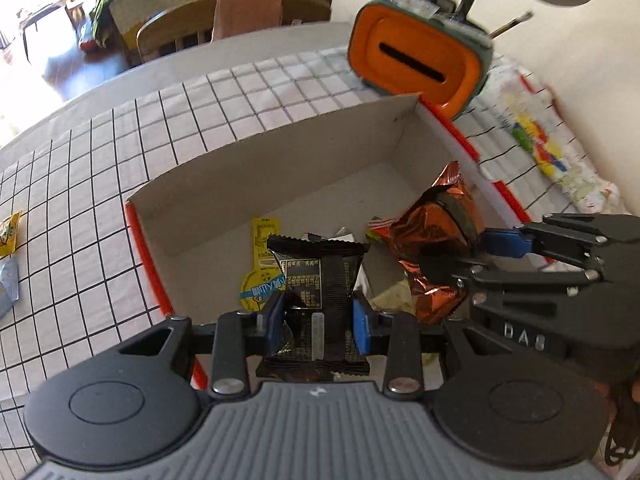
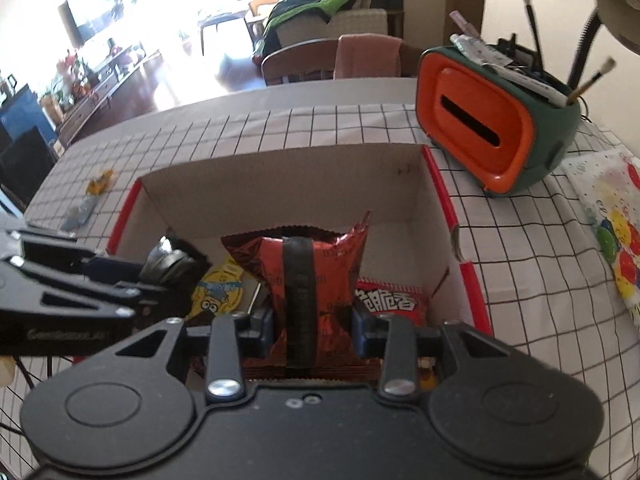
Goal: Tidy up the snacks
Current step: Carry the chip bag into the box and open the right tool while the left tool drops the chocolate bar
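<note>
An open cardboard box [image 1: 280,148] with red outer sides sits on the checked tablecloth; it also shows in the right wrist view [image 2: 288,172]. My left gripper [image 1: 318,322] is shut on a black snack packet [image 1: 316,276] and holds it over the box. My right gripper [image 2: 314,324] is shut on a shiny copper-red snack packet [image 2: 320,256], also over the box; that packet shows in the left wrist view [image 1: 436,232] beside the right gripper [image 1: 464,252]. A yellow packet [image 1: 262,268] and a red packet [image 2: 390,302] lie in the box.
An orange and green desk organizer [image 2: 492,128] with brushes stands behind the box at the right. A small yellow packet [image 2: 100,182] and a grey-blue one [image 2: 80,212] lie on the cloth left of the box. A colourful dotted bag [image 2: 612,232] lies at the right.
</note>
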`<state>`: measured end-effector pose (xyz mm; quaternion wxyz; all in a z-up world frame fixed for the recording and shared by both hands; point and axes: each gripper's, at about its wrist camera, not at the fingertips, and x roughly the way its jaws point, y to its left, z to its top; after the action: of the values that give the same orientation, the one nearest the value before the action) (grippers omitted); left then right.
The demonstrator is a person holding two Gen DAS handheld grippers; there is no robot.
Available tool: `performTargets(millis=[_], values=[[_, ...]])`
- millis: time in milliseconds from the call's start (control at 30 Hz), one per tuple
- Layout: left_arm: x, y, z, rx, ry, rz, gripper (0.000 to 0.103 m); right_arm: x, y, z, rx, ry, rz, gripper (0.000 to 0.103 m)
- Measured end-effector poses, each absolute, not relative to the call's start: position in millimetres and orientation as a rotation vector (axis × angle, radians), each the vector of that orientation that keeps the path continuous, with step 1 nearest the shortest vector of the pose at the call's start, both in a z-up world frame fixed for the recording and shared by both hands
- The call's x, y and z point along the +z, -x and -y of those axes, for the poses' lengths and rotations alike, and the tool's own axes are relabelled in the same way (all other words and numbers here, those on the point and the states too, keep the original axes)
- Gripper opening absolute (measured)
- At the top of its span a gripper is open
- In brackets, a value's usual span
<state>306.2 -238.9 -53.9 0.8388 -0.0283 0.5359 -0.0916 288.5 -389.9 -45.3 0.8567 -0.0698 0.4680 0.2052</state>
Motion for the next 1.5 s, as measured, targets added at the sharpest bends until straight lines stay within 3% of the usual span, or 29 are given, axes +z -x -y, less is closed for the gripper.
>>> performTargets(millis=[767, 1033, 1300, 1500], values=[[-107.2, -368.0, 238.1, -0.066, 0.084, -1.426, 0.034, -64.0, -336.3, 357.8, 0.470, 0.262, -1.112, 0.036], [-107.2, -367.9, 229.6, -0.076, 0.113, -1.405, 0.035, -63.3, -335.9, 355.7, 0.475, 0.265, -1.119, 0.036], [-85.1, -342.5, 222.2, -0.129, 0.111, -1.307, 0.047, -53.3, -321.3, 361.3, 0.495, 0.247, -1.081, 0.038], [-65.4, -321.8, 212.5, -0.163, 0.167, -1.223, 0.048, -42.2, -308.1, 364.0, 0.513, 0.218, -1.054, 0.039]])
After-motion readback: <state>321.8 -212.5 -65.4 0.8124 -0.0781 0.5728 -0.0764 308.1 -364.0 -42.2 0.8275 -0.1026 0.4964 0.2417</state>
